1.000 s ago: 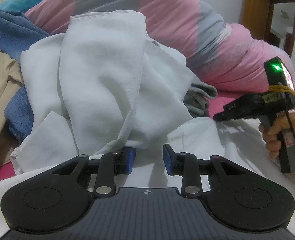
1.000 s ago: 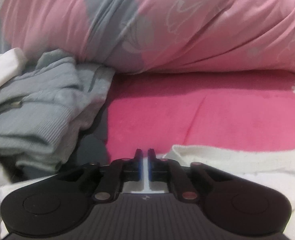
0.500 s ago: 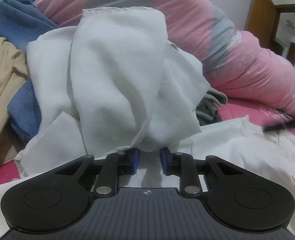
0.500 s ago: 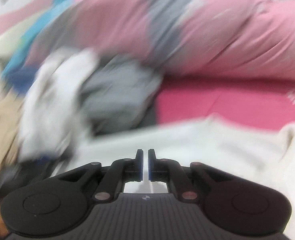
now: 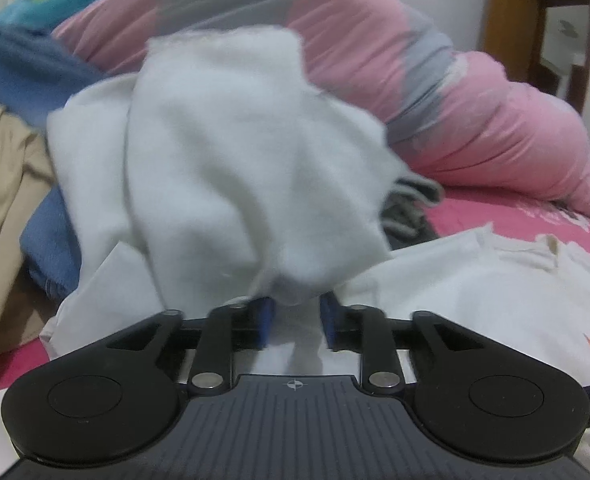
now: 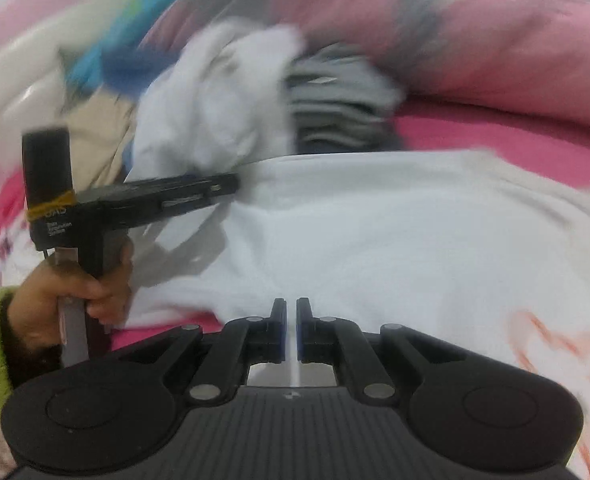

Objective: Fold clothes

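With the right tool (image 6: 291, 330) nipped on the white shirt (image 6: 375, 232) and the left tool (image 5: 294, 320) opening, its hem may slip free.

left cam: sits behind left gripper (image 5: 295, 322), low, tilted down, close to white heap (image 5: 231, 168) at frame centre; duvet (image 5: 475, 120) across the top
right cam: sits behind right gripper (image 6: 292, 330), steeper tilt, over flat tee (image 6: 395, 240); blurred
overlap: heap (image 6: 219, 108), tee (image 5: 475, 280), duvet (image 6: 475, 28)
cross-view: right cam sees left gripper (image 6: 231, 184) and hand (image 6: 67, 292) at left edge
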Demonstrator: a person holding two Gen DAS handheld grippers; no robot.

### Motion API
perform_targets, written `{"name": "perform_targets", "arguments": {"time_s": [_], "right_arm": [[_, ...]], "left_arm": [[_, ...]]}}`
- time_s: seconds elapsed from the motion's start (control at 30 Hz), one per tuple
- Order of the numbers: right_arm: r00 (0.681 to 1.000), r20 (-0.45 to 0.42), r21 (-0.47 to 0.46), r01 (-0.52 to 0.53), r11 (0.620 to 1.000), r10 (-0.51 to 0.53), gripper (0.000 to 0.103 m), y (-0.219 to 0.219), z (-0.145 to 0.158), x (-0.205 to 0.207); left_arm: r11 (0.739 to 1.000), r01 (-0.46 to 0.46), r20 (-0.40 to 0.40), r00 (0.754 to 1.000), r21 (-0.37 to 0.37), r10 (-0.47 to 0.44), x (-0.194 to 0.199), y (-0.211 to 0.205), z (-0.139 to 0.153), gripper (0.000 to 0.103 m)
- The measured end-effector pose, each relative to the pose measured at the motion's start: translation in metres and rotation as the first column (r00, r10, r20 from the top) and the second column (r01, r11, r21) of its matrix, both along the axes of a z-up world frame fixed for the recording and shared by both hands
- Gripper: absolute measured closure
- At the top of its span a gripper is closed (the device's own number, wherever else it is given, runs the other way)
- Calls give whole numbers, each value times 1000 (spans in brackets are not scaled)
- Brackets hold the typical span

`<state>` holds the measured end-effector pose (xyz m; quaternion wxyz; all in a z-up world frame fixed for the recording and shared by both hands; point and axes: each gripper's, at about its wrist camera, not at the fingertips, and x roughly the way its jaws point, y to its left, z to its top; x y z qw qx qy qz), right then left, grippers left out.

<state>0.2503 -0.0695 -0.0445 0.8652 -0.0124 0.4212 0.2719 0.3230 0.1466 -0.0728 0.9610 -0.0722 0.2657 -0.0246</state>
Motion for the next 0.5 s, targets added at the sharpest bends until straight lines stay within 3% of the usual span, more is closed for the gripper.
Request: {"name": "perform_targets", "arguments": {"time_s": [0.13,0.2,0.27,0.37,0.5], "right_arm": [[977,-7,57,214,975,-214,99,-95,9,-37],[939,-13,72,343,937,-343,99,-151,13,-48],[877,-19,70,481,874,-481,98,-207,17,-54],[798,14,49,601,798,-602,98,-267,22,-53],[754,36,86,651,754,-655,98,-313,14,-21]], "left_arm": [[1000,8,19,1000,4,-8,-11,-8,9,67],[1000,6,30,1000,5,-6,-18,-12,12,65],[1000,-10,39,999,21,9,-23,-20,18,64],[1000,-2,42,999,15,2,-29,-38,28,61],[996,78,25,997,-32,-78,-26,-78,47,59]]}}
